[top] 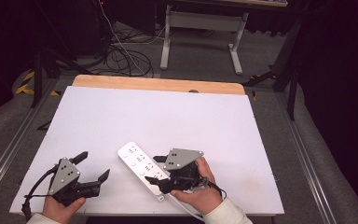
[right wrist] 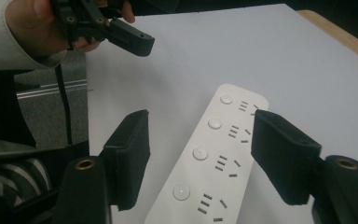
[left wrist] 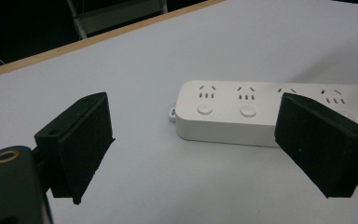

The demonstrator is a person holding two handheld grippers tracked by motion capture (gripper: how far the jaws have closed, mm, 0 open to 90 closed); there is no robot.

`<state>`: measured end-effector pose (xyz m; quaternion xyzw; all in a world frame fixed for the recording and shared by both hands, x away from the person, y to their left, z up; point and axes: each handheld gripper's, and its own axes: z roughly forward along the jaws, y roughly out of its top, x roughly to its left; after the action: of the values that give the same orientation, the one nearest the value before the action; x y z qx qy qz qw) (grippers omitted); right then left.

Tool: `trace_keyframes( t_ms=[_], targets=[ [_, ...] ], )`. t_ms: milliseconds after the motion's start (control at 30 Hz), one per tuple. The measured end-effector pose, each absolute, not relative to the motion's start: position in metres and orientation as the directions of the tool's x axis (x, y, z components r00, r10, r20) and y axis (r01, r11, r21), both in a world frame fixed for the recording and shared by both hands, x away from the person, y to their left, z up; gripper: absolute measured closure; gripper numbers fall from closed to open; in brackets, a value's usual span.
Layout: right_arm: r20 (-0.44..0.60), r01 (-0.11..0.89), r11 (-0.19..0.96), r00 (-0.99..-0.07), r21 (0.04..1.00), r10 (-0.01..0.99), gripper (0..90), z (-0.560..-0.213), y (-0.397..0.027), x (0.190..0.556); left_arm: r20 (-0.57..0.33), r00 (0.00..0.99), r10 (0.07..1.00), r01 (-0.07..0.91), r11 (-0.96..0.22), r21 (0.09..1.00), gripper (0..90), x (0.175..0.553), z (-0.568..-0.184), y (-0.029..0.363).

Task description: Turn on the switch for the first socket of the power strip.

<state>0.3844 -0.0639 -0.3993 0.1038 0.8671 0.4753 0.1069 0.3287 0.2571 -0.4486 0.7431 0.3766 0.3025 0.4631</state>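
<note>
My right claw (top: 161, 169) hangs wide right over the near end of the power strip (top: 137, 164) — its long axis running diagonally up-left on the table (top: 168, 116) — while my left claw (top: 93, 167), also wide, sits well apart.

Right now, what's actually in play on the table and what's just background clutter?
In play:
- white power strip, lying flat on the white table
- right tool, open, its jaws either side of the strip
- left tool, open, off to the strip's side

Background:
- cables on the floor beyond the table
- white desk frame farther back
</note>
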Motion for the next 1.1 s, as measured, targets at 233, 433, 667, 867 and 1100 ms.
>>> trace_keyframes(
  t_ms=[233, 433, 667, 867, 1100],
  targets=[
    [-0.089, 0.086, 0.506, -0.946, 0.858, 0.313, 24.4, -0.393, -0.070, 0.385, 0.106, 0.532, 0.840, 0.278, -0.292, 0.915, 12.1, 0.328, -0.448, 0.258],
    [-0.093, 0.087, 0.468, -0.933, 0.879, 0.348, 19.5, -0.385, -0.081, 0.386, 0.101, 0.531, 0.841, 0.279, -0.286, 0.916, 12.0, 0.328, -0.448, 0.259],
    [-0.115, 0.072, 0.471, -0.927, 0.879, 0.356, 11.6, -0.379, -0.102, 0.387, 0.110, 0.527, 0.843, 0.280, -0.294, 0.914, 12.1, 0.328, -0.447, 0.260],
    [-0.095, 0.109, 0.437, -0.902, 0.893, 0.421, 14.2, -0.376, -0.128, 0.394, 0.116, 0.524, 0.844, 0.278, -0.298, 0.913, 12.1, 0.328, -0.446, 0.260],
    [-0.076, 0.169, 0.409, -0.852, 0.897, 0.518, 6.8, -0.381, -0.158, 0.400, 0.121, 0.521, 0.845, 0.277, -0.301, 0.913, 12.1, 0.327, -0.445, 0.262]
  ],
)
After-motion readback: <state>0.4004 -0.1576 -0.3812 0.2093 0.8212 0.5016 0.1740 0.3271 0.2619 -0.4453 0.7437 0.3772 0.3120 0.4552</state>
